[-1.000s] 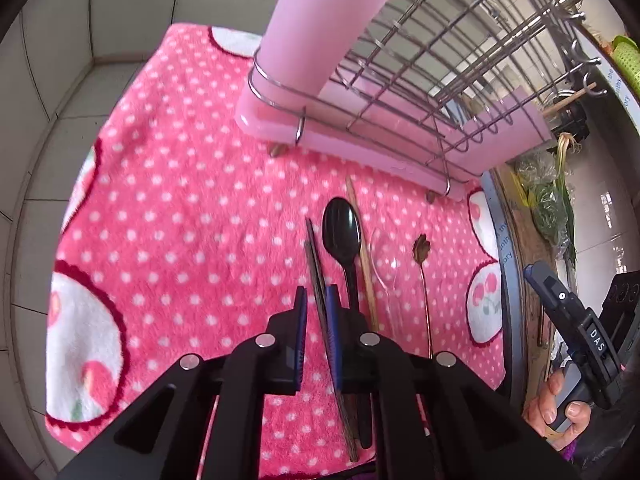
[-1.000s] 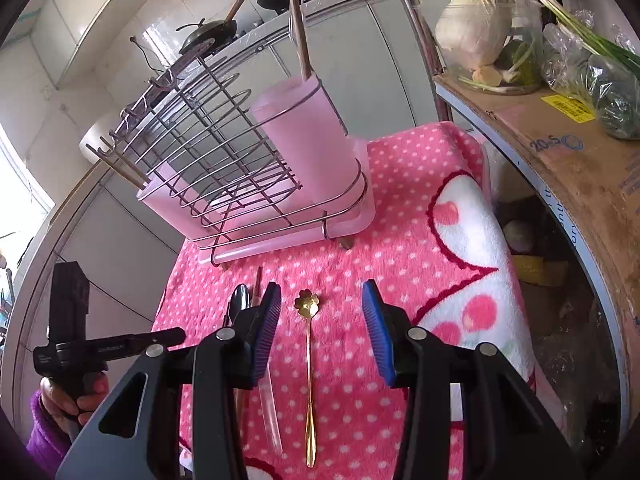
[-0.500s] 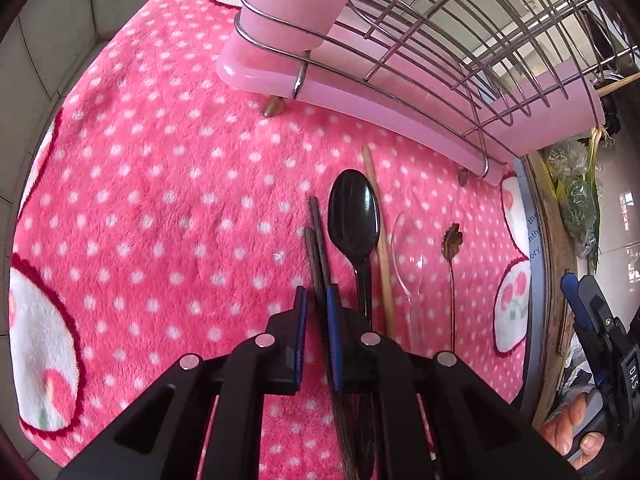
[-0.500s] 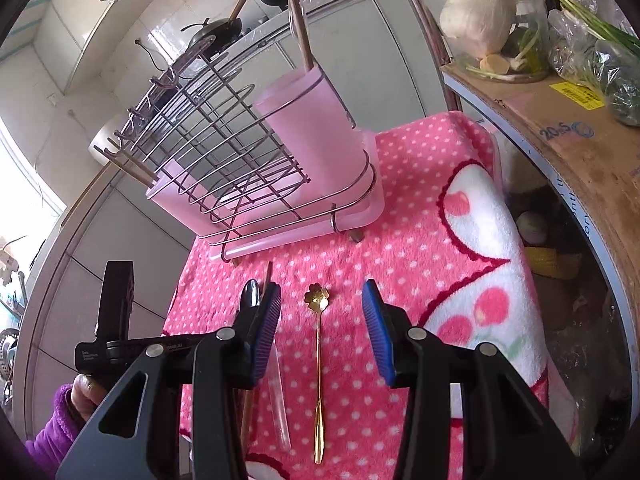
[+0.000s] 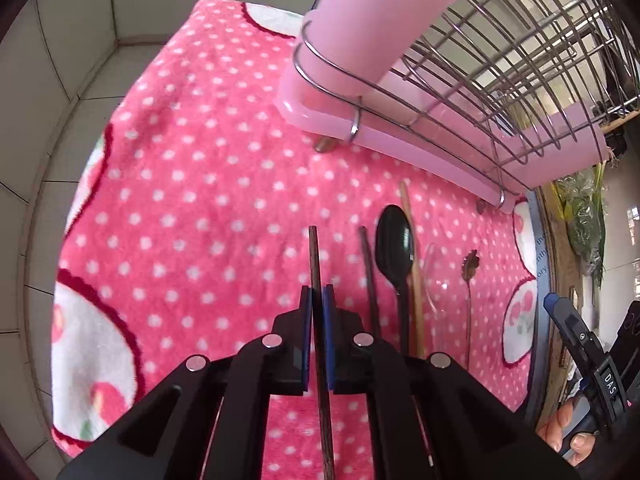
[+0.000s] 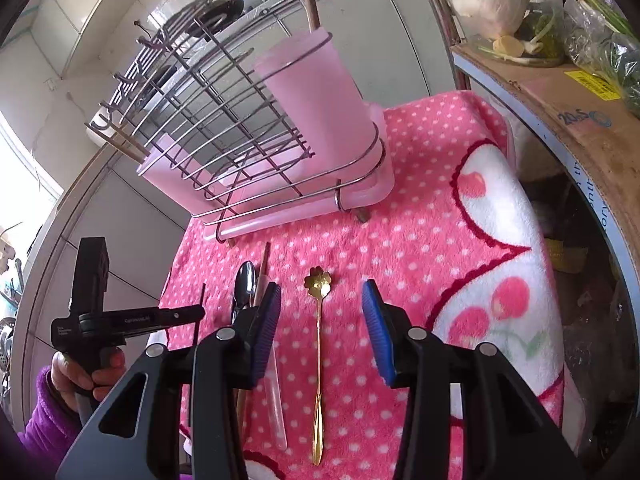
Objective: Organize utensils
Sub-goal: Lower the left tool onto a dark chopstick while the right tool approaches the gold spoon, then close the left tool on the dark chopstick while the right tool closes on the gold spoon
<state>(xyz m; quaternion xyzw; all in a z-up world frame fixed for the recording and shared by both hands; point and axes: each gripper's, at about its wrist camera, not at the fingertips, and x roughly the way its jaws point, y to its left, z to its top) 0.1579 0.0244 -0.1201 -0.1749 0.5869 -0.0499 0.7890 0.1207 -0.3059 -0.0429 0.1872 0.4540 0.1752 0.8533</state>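
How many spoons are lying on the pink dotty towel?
3: a black plastic spoon on the left, a clear plastic spoon beside it, and a gold flower-shaped metal spoon on the right. The grippers may hide others.

Left wrist view looking steeply down, close over the pink towel (image 5: 192, 200), right wrist view facing the rack (image 6: 224, 128) — both sharing the utensil row.

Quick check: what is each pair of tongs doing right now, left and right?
Left tongs: shut on a dark chopstick.
Right tongs: open, holding nothing; gold spoon lies on the towel below.
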